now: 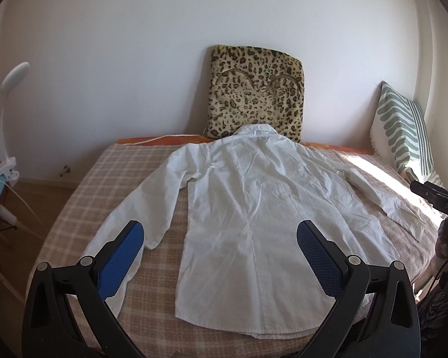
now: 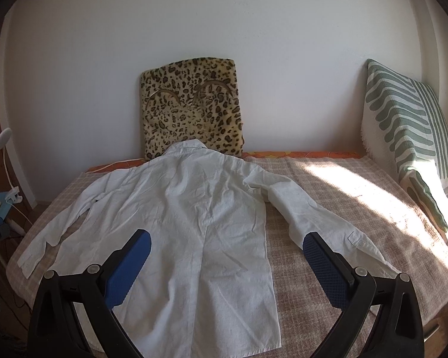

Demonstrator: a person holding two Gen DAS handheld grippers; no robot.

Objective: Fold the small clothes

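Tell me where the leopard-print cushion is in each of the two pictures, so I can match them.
Left wrist view: the leopard-print cushion leans on the wall right of centre, above the shirt collar.
Right wrist view: the cushion stands left of centre, again just behind the collar of the shirt.
Shared landmark: the green striped pillow at the right end of the bed.

A plain white long-sleeved cotton shirt point(image 1: 254, 208) lies on a bed blanket checked in beige and cream point(image 1: 104, 185). A strip of orange sheet point(image 2: 298, 153) edges the blanket. The furry square cushion point(image 1: 255, 89) is tan with black leopard spots. A pillow point(image 2: 403, 125) has sage-green wavy stripes on white. Each black hand-held gripper point(image 1: 219, 252) point(image 2: 227, 258) has blue textured pads point(image 1: 122, 256). The wall point(image 1: 164, 44) is white.
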